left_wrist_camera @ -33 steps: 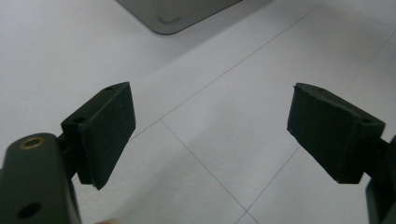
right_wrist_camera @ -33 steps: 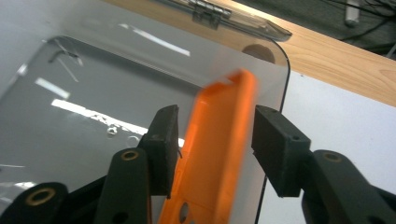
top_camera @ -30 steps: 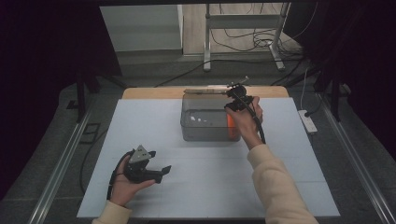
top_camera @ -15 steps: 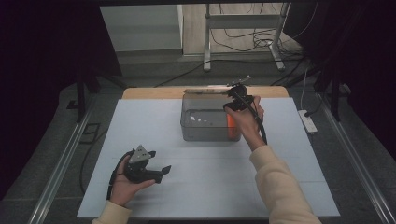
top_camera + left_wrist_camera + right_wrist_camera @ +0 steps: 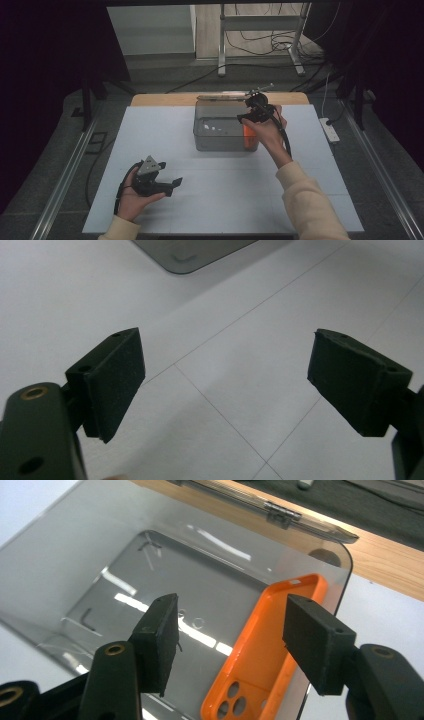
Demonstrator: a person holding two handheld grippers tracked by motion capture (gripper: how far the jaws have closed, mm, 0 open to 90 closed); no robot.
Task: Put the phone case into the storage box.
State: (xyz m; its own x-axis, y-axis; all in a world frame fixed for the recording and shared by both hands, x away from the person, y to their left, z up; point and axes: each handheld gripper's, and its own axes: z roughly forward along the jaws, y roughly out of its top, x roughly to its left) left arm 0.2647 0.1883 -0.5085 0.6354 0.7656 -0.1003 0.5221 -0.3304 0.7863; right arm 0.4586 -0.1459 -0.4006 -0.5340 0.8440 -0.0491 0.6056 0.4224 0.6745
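The orange phone case [image 5: 265,650] is sitting inside the clear plastic box [image 5: 75,570], leaning up against the box's right-hand wall with its camera holes down near the bottom. From the high view, the case [image 5: 249,136] is showing as an orange patch at the right end of the box [image 5: 220,132], which is standing toward the far middle of the white table [image 5: 310,200].

The right gripper [image 5: 230,635] is hovering over the open box, its two black jaws spread apart with nothing between them, and the case is lying beyond, partly behind the right jaw; whether that jaw is touching it I cannot tell. In the high view the right gripper [image 5: 252,114] is being held just above the box's right end, the person's cream sleeve [image 5: 310,200] reaching in from the lower right.

The box's clear hinged lid [image 5: 280,510] is lying open behind it, resting on the wooden strip [image 5: 390,565] along the table's far edge.

Over on the near left, the left gripper [image 5: 172,184] is resting low in the person's hand, well apart from the box. Its jaws are standing wide open around nothing, with bare white tabletop [image 5: 225,390] underneath and a corner of the box [image 5: 190,252] peeking in at the top.
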